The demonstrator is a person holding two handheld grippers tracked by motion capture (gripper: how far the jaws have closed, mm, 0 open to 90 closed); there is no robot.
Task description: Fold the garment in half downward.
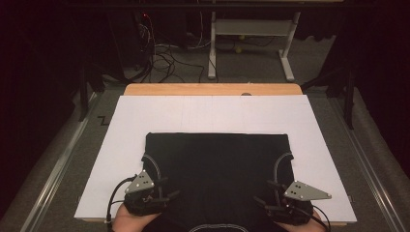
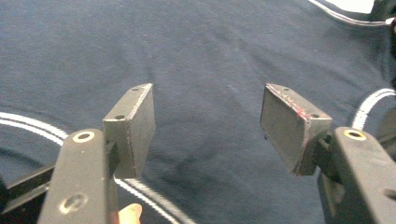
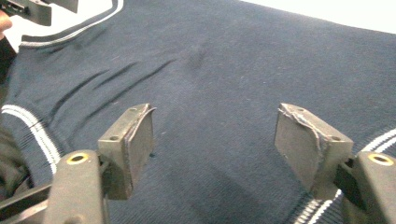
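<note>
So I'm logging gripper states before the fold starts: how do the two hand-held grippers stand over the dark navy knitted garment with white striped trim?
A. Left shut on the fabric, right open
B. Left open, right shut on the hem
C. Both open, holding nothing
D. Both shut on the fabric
C: in each gripper view the two black jaws stand wide apart, with the dark navy knitted garment lying flat between them, so the left gripper and right gripper both hold nothing.
</note>
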